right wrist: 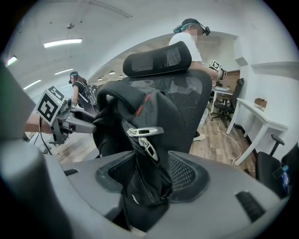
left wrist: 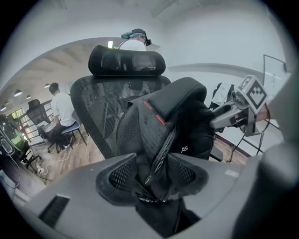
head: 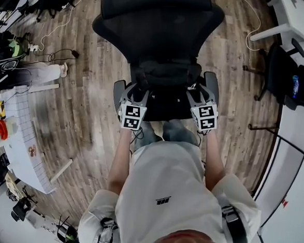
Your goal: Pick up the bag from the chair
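A black backpack (head: 164,79) stands upright on the seat of a black mesh office chair (head: 159,20), leaning on its backrest. In the head view both grippers reach onto the seat, my left gripper (head: 139,91) at the bag's left side and my right gripper (head: 195,94) at its right side. The left gripper view shows the backpack (left wrist: 163,126) with its zip and red trim filling the gap between the open jaws of my left gripper (left wrist: 152,175). In the right gripper view the bag (right wrist: 140,140) and its metal zip pulls sit between the open jaws of my right gripper (right wrist: 147,175).
Wooden floor surrounds the chair, with cables (head: 53,54) at the left. A white table (head: 21,135) stands at the left and another dark chair (head: 280,70) at the right. A seated person (left wrist: 60,109) and a white desk (right wrist: 261,119) are in the background.
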A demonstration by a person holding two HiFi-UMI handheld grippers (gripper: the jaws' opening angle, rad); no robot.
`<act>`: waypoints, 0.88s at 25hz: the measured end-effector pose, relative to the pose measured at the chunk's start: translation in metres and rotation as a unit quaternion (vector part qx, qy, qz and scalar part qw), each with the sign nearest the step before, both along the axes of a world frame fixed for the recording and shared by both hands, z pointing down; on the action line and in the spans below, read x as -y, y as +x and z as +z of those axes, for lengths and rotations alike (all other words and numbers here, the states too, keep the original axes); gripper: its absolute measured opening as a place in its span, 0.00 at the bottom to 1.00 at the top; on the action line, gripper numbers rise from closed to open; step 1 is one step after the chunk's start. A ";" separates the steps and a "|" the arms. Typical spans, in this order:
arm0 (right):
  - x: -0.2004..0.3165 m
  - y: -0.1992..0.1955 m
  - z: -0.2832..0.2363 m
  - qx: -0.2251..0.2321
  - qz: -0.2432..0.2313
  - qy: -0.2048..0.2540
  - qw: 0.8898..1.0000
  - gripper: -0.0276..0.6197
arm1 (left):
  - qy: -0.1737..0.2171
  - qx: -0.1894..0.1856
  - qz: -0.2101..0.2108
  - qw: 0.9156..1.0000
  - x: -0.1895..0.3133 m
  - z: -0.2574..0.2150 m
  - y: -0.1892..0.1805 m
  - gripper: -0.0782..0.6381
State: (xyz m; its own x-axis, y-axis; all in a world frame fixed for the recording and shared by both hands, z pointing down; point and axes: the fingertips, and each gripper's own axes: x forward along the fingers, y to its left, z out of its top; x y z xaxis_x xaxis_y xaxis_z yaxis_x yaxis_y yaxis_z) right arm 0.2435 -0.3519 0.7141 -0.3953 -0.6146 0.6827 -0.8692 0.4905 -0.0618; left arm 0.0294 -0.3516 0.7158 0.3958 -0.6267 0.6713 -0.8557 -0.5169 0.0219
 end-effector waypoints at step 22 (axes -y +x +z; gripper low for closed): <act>0.018 -0.018 0.018 0.051 0.028 0.017 0.998 0.10 | -0.001 -0.074 -0.036 0.997 0.014 0.017 0.013 0.17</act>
State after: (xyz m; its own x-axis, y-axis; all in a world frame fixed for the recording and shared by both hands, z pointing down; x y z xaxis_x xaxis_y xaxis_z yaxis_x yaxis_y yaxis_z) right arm 0.2254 -0.3695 0.7321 -0.4254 -0.6599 0.6193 -0.8857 0.4440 -0.1353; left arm 0.0421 -0.3656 0.7327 0.4449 -0.6552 0.6105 -0.8776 -0.4550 0.1512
